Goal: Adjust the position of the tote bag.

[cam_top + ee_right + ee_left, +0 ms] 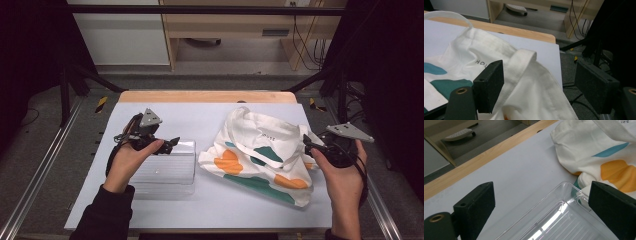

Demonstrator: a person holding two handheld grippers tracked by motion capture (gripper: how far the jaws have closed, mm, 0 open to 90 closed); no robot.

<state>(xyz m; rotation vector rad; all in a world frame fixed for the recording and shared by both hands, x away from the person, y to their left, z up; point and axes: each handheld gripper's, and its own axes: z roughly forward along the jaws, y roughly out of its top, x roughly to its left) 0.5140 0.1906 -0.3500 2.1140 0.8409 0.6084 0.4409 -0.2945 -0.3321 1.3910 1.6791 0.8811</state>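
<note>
A white cloth bag [260, 150] with orange and green patches lies crumpled on the right half of the table. A clear plastic box [167, 167] sits left of it, close to the bag. My left gripper [169, 145] hovers over the box's far edge, open. In the left gripper view its jaws [540, 192] stand wide apart above the box [564, 220], with the bag [599, 147] beyond. My right gripper [307, 142] is at the bag's right edge, open. In the right gripper view a fold and strap [521, 60] of the bag lie loosely between the jaws of the gripper [539, 68].
The pale table mat [200, 115] ends at a wooden far edge [205, 96]. Metal rails [40, 170] run along both sides. Beyond the table stand a light wood cabinet [225, 30] and hanging cables [305, 45]. Dark frame posts [345, 85] rise at the right.
</note>
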